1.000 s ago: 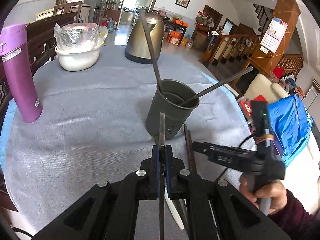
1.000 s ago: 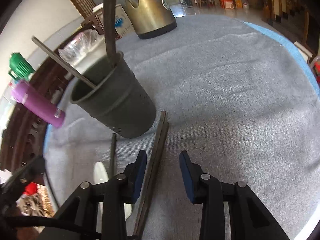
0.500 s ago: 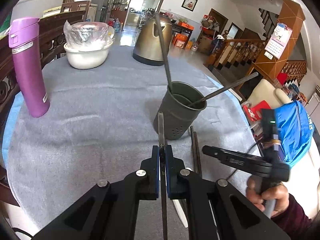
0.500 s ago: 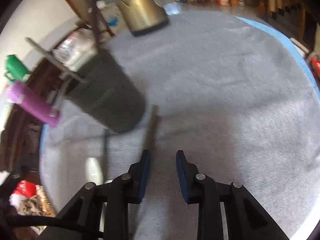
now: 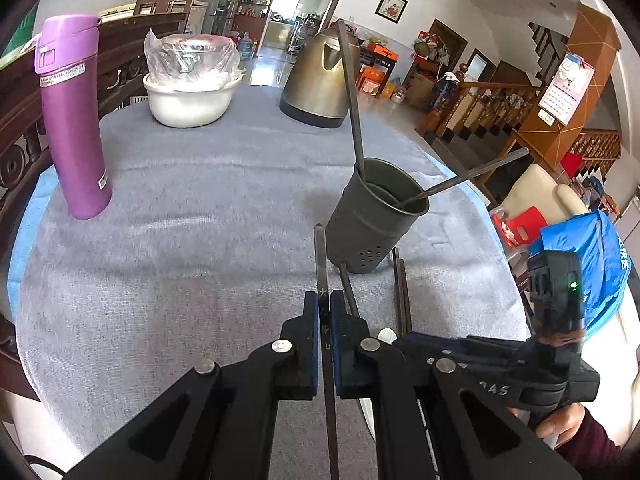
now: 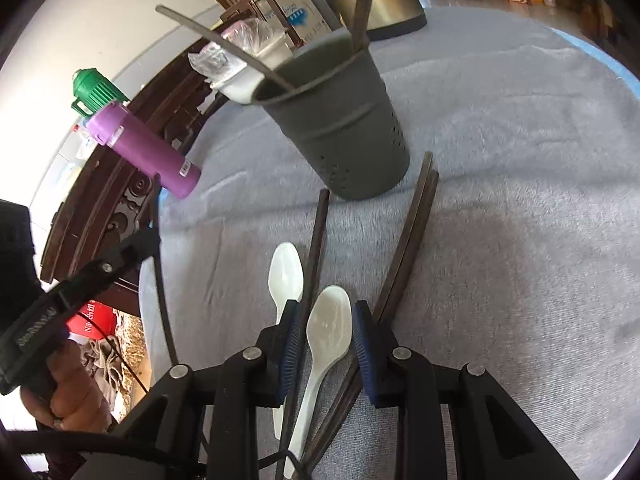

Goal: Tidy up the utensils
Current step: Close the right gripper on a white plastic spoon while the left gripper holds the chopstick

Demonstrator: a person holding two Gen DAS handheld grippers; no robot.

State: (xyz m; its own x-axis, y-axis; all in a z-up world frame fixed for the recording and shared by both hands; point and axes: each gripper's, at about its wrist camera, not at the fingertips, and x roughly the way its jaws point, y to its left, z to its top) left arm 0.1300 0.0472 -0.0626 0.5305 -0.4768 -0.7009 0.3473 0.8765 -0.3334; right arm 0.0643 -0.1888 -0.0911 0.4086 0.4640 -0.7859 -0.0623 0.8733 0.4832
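Note:
A dark grey utensil cup (image 5: 374, 216) stands on the grey cloth and holds two dark chopsticks (image 5: 350, 92). It also shows in the right wrist view (image 6: 340, 116). My left gripper (image 5: 325, 300) is shut on a dark chopstick (image 5: 321, 256), held above the cloth just left of the cup. My right gripper (image 6: 323, 320) is open, its fingers either side of a white spoon (image 6: 326, 332) lying on the cloth. A second white spoon (image 6: 285, 276), a single chopstick (image 6: 318, 232) and a chopstick pair (image 6: 412, 232) lie beside it.
A purple bottle (image 5: 72, 120), a white bowl under plastic wrap (image 5: 190, 88) and a metal kettle (image 5: 320, 76) stand at the far side of the table. A dark wooden chair back (image 6: 100, 200) runs along the left edge. A blue bag (image 5: 592, 268) sits beyond the right edge.
My right gripper has pulled back from the chopstick pair and now straddles a white spoon. My left gripper, still holding its chopstick, has risen and drawn back from the cup.

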